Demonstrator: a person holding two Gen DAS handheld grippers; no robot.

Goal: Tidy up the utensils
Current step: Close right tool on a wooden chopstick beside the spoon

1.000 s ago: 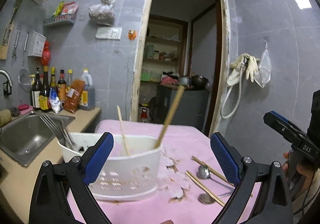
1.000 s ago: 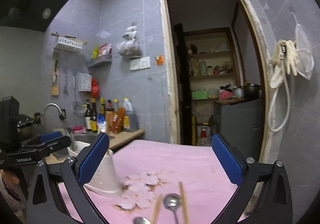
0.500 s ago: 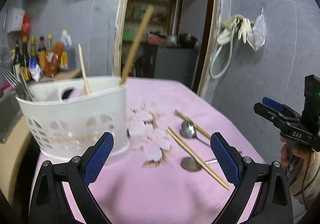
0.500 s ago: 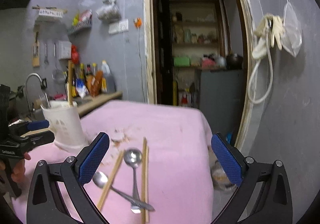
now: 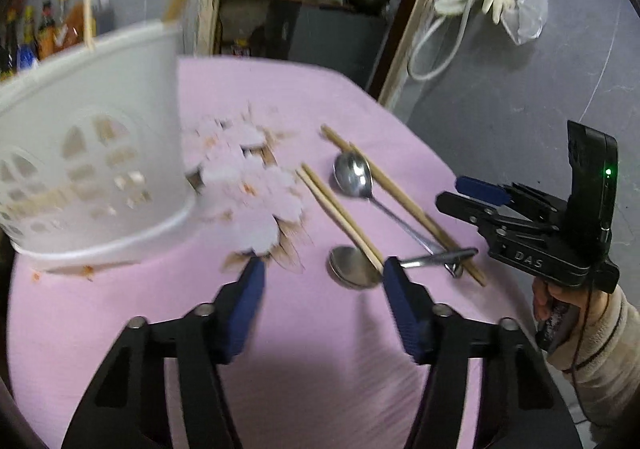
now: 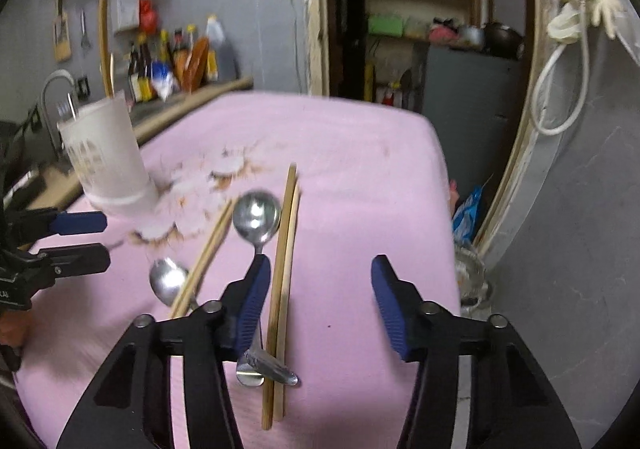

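Across the frame's centre, a pink tablecloth carries chopsticks, two spoons and, upper left, a white utensil basket; grey tiled walls and a doorway stand behind. Left gripper and right gripper are closing, jaws part-open, gripping nothing. "DAS" is legible on the right gripper's body.

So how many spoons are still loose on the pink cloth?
2. The far spoon lies between the chopstick pairs; the near spoon lies left of it, partly under one pair. More may be hidden in the white holder.
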